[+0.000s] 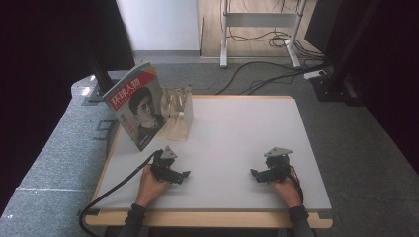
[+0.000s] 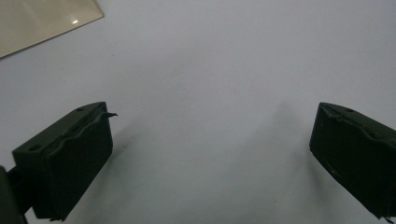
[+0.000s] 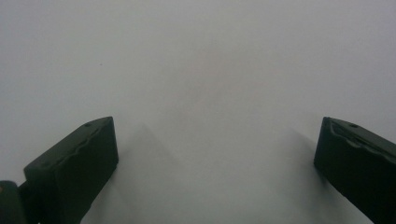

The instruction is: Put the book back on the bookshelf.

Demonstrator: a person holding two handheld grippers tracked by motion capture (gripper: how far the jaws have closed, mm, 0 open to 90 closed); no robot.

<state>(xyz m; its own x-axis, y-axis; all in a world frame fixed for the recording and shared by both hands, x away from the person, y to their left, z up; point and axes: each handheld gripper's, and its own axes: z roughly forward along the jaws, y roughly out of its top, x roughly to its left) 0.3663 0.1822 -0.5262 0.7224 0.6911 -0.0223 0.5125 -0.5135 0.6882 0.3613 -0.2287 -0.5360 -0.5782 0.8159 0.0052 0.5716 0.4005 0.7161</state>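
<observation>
**Both grippers rest wide open on the bare table, magazine standing at the far left**

The magazine (image 1: 137, 103) stands upright at the far left corner of the table (image 1: 237, 128), its cover with a portrait and red title block turned toward you. It leans against a clear acrylic holder (image 1: 179, 116) that sits just to its right. Neither of your grippers touches either one; both are well apart from them, near your edge of the table.

Your left gripper (image 1: 184, 175) lies low over the white surface in your left hand (image 1: 149, 183), pointing toward the middle of the table. In the left gripper view (image 2: 210, 154) its jaws stand far apart with only bare tabletop between them, and a corner of the clear holder (image 2: 42, 21) shows at the upper left. A black cable (image 1: 116, 185) trails from it off the near left edge.

Your right gripper (image 1: 254, 174) sits in your right hand (image 1: 285, 186), pointing toward the left one. In the right gripper view (image 3: 217, 158) its jaws are likewise spread wide, holding nothing, over plain white surface.
</observation>
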